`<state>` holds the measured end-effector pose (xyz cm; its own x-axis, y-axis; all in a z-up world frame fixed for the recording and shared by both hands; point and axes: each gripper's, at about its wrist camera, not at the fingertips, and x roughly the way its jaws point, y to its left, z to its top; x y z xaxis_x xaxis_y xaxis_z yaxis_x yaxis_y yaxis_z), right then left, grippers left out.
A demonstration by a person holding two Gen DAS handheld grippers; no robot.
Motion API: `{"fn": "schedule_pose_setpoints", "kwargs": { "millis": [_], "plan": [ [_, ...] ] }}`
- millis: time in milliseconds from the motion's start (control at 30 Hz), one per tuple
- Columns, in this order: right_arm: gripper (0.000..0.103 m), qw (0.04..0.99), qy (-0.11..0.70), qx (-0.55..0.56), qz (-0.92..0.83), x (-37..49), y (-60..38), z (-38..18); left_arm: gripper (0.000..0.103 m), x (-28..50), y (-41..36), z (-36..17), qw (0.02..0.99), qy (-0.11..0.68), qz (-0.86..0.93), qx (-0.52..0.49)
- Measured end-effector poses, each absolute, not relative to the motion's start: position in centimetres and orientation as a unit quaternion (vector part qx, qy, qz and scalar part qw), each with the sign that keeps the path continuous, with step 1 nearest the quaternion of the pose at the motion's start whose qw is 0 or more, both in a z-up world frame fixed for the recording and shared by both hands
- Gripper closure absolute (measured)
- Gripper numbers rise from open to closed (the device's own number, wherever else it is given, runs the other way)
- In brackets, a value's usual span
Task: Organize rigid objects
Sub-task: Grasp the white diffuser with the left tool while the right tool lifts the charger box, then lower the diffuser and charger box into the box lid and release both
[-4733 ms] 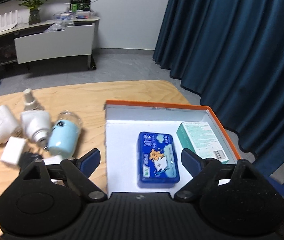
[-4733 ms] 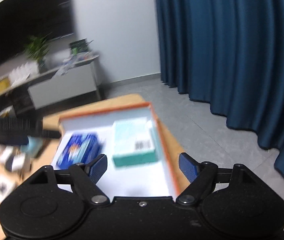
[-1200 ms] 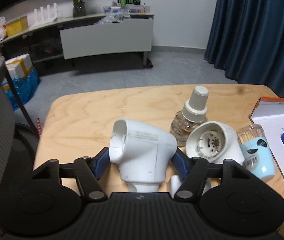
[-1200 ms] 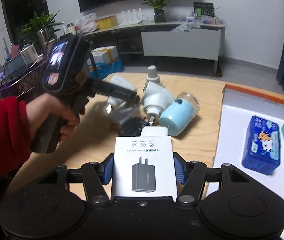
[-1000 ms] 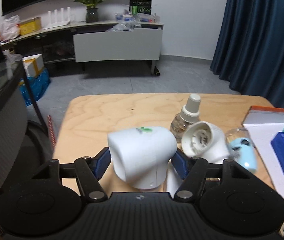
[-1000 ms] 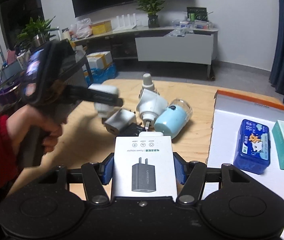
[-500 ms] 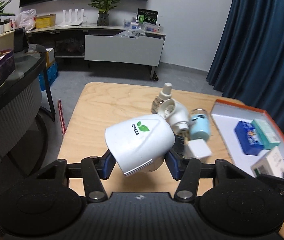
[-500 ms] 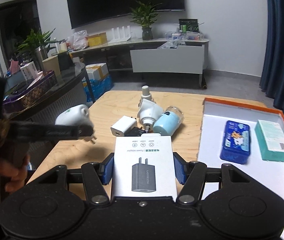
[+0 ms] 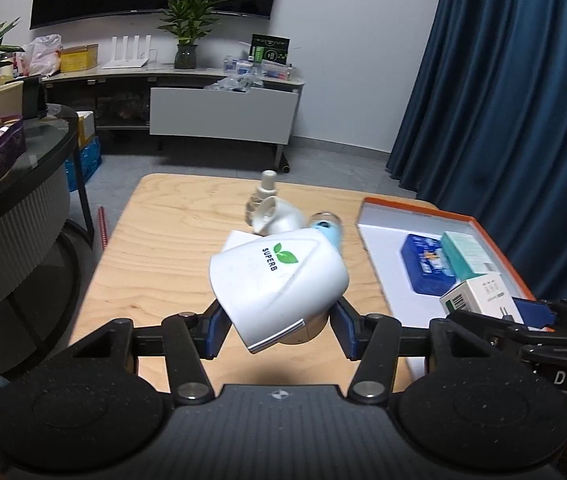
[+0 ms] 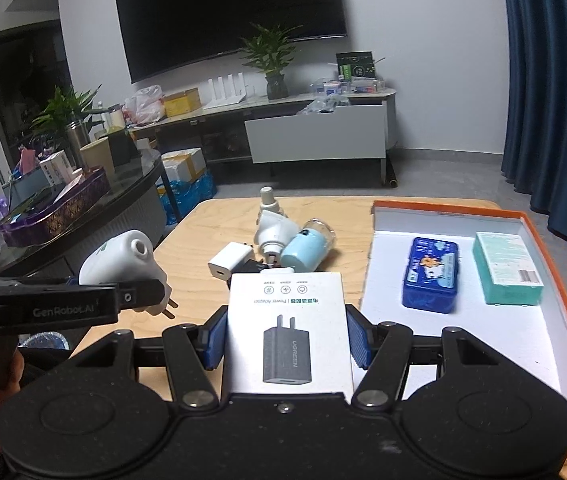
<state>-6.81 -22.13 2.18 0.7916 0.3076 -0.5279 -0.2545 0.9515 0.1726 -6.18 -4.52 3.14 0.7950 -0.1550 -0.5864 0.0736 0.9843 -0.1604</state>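
Note:
My left gripper (image 9: 277,330) is shut on a white plug-in device marked SUPERB (image 9: 279,278) and holds it above the wooden table (image 9: 155,248); it also shows in the right wrist view (image 10: 121,266). My right gripper (image 10: 287,338) is shut on a white power adapter box (image 10: 287,336), held above the table by the left edge of the orange-rimmed white tray (image 10: 555,320). The tray holds a blue tin (image 10: 429,274) and a teal box (image 10: 507,268).
On the table lie a white charger cube (image 10: 229,260), a white plug-in device (image 10: 273,230), a light blue capsule-shaped item (image 10: 307,250) and a small bottle (image 10: 267,198). A round glass table (image 10: 83,204) stands left; blue curtains hang right.
Both grippers have risen and pulled back from the table with their objects. The left gripper's device has tilted, and the right gripper with its box now shows beside the tray in the left view.

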Motion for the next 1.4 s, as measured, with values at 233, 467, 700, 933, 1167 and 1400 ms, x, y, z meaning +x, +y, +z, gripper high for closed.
{"fn": "schedule_pose_setpoints", "kwargs": {
  "millis": [233, 467, 700, 933, 1167, 1400],
  "plan": [
    [0.032, 0.950, 0.286, 0.056, 0.110, -7.9, -25.0, 1.8, 0.049, -6.3, -7.0, 2.9, 0.943, 0.314, -0.094, -0.060],
    [0.032, 0.953, 0.285, 0.070, 0.078, -8.6, -27.9, 1.5, 0.049, -6.1, -9.2, 2.5, 0.939, 0.316, -0.126, -0.058],
    [0.032, 0.956, 0.279, 0.077, 0.053, -9.0, -29.9, 1.5, 0.049, -5.8, -10.9, 2.4, 0.935, 0.315, -0.150, -0.056],
    [0.032, 0.957, 0.274, 0.085, 0.030, -9.1, -31.9, 1.4, 0.049, -5.6, -13.3, 2.4, 0.933, 0.316, -0.168, -0.046],
    [0.032, 0.957, 0.273, 0.093, 0.013, -9.0, -33.5, 1.2, 0.049, -5.0, -15.4, 2.2, 0.929, 0.319, -0.185, -0.037],
    [0.032, 0.958, 0.271, 0.096, 0.002, -9.1, -34.9, 1.1, 0.049, -4.5, -16.8, 2.1, 0.926, 0.322, -0.194, -0.032]
  ]
}}
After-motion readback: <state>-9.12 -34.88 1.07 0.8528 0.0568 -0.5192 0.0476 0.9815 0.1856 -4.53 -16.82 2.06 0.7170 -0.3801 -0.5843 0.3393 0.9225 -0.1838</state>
